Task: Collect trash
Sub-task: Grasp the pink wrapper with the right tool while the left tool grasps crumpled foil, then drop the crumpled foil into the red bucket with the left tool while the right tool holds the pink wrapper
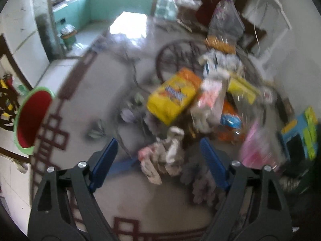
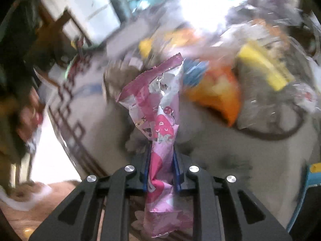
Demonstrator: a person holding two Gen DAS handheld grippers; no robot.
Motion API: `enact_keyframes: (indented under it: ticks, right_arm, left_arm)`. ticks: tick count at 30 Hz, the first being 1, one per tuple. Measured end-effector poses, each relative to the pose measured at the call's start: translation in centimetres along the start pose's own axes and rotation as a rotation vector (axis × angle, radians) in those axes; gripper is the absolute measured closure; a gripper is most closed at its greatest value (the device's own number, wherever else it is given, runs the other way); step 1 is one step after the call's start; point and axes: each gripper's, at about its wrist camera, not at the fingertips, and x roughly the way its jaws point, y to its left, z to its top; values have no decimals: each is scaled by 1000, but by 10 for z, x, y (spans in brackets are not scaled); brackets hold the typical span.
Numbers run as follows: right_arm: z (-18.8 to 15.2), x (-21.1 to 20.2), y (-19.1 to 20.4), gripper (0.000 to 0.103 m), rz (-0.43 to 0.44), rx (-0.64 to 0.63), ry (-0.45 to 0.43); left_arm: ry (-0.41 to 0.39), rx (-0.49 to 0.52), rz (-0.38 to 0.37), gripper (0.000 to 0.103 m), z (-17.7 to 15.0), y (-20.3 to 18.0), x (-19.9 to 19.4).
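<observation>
My left gripper (image 1: 159,150) stands open above a round grey table (image 1: 84,104), its blue fingers (image 1: 106,160) on either side of a crumpled white and pink wrapper (image 1: 162,156) without touching it. Behind it lies a heap of trash: a yellow and orange packet (image 1: 174,94), a pink bag (image 1: 258,144), clear plastic and paper. My right gripper (image 2: 161,152) is shut on a pink and silver snack wrapper (image 2: 158,108), which sticks up between the pads and hangs down below them. An orange packet (image 2: 218,94) and a yellow one (image 2: 262,68) lie behind it.
A red bin with a green rim (image 1: 30,118) stands off the table's left edge. A blue and green box (image 1: 301,134) sits at the right. Dark wooden chairs (image 1: 6,92) and cluttered furniture surround the table. The view is motion-blurred.
</observation>
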Motion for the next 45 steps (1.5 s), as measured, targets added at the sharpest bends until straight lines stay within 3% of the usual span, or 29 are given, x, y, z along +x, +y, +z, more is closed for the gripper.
enact_keyframes:
  ticks: [3, 4, 7, 9, 11, 19, 26, 35, 44, 45]
  right_arm:
    - [14, -19, -9, 85, -14, 37, -68]
    - [17, -26, -12, 85, -20, 40, -85]
    - [29, -39, -20, 85, -25, 54, -124]
    - [36, -41, -15, 85, -21, 60, -143]
    - [44, -43, -9, 85, -12, 55, -158]
    - [92, -36, 40, 85, 80, -3, -217]
    - [159, 4, 115, 84, 151, -71, -224]
    - [234, 102, 228, 84, 239, -96, -95]
    - [269, 222, 298, 84, 278, -50, 108]
    - [274, 233, 305, 79, 279, -51, 123]
  left_arm:
    - [59, -2, -14, 21, -7, -1, 23]
    - [75, -4, -17, 25, -8, 0, 31]
    - [132, -6, -39, 54, -13, 2, 52]
    - [123, -16, -47, 58, -15, 5, 51]
    - [114, -11, -57, 70, -13, 6, 46]
    - [-72, -77, -15, 71, 11, 48, -29]
    - [-201, -169, 93, 71, 35, 140, -86]
    - [-191, -297, 182, 70, 46, 279, -90]
    - [-136, -332, 182, 70, 39, 361, -80]
    - [-133, -333, 178, 71, 38, 369, -80]
